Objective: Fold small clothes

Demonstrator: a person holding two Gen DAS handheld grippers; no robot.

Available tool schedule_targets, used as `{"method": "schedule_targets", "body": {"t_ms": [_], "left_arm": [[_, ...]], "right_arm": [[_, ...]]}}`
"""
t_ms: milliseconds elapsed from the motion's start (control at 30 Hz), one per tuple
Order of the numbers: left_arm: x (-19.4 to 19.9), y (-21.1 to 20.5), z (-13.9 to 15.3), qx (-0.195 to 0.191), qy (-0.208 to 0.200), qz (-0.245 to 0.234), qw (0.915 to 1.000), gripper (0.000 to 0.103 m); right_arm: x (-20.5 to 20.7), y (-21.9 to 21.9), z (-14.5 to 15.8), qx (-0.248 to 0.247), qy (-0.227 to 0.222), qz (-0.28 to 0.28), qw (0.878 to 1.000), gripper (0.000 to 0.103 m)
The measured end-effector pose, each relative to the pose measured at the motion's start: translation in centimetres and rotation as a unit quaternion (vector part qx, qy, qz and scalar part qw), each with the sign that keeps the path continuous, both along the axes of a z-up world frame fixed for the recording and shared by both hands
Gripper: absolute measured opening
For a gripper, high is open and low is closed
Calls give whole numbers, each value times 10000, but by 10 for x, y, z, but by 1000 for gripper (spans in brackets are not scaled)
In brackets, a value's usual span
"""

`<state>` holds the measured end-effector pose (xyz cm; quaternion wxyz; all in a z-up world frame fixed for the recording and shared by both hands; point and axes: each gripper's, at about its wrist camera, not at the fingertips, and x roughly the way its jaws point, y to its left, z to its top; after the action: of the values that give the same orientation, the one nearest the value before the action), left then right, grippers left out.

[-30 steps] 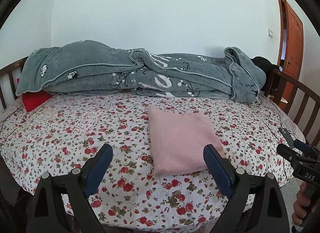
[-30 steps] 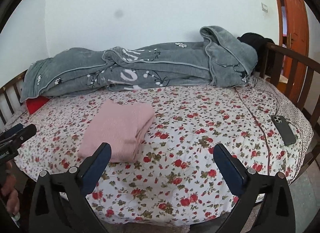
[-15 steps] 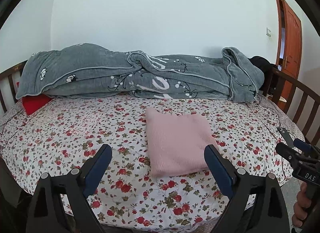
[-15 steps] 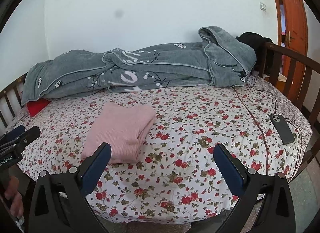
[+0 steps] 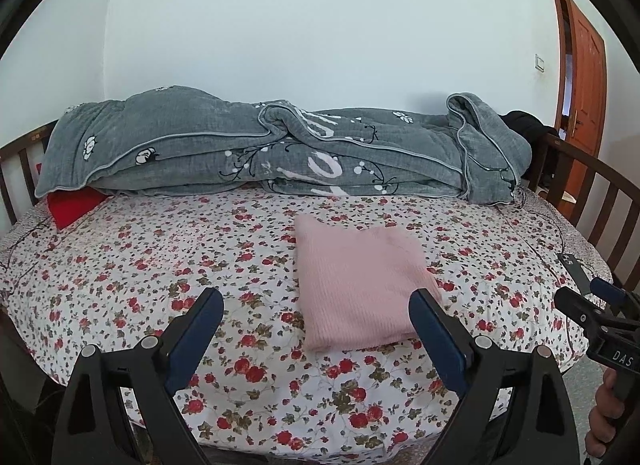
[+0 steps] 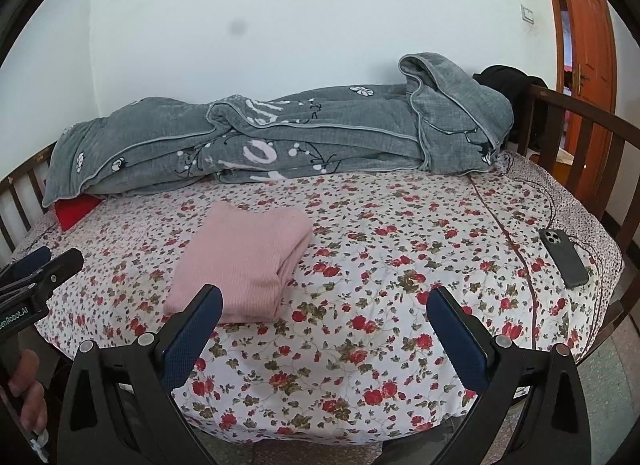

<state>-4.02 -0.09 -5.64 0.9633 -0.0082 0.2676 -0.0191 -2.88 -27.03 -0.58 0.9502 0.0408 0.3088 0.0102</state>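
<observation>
A pink knit garment [image 5: 356,285] lies folded into a neat rectangle on the floral bedsheet [image 5: 160,257]; it also shows in the right wrist view [image 6: 244,261]. My left gripper [image 5: 316,305] is open and empty, held above the bed's near edge in front of the garment. My right gripper [image 6: 324,305] is open and empty, to the right of the garment and apart from it. Each gripper shows at the edge of the other's view, the right one [image 5: 592,305] and the left one [image 6: 44,269].
A grey quilt [image 5: 280,149] is bundled along the wall, with a red pillow [image 5: 72,205] under its left end. A black phone [image 6: 563,257] with a cable lies near the bed's right edge. Wooden rails [image 6: 580,145] bound the bed. An orange door [image 6: 584,33] is at the right.
Both grippers have drawn back and up from the bed a little; the garment sits lower and smaller in both views. The jaws stay open.
</observation>
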Motion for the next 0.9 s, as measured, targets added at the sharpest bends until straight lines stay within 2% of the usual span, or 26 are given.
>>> {"method": "schedule_targets", "body": {"t_ms": [233, 600, 900], "left_arm": [[-2, 1, -1, -33, 36, -21, 10000, 94], [-2, -8, -14, -49, 394, -197, 9990, 94], [-9, -7, -21, 30, 516, -177, 9985, 94]], "right_arm": [[0, 1, 0, -3, 18, 2, 10000, 100], [-3, 2, -5, 5, 103, 28, 9999, 100], [-7, 3, -12, 57, 206, 48, 9998, 100]]}}
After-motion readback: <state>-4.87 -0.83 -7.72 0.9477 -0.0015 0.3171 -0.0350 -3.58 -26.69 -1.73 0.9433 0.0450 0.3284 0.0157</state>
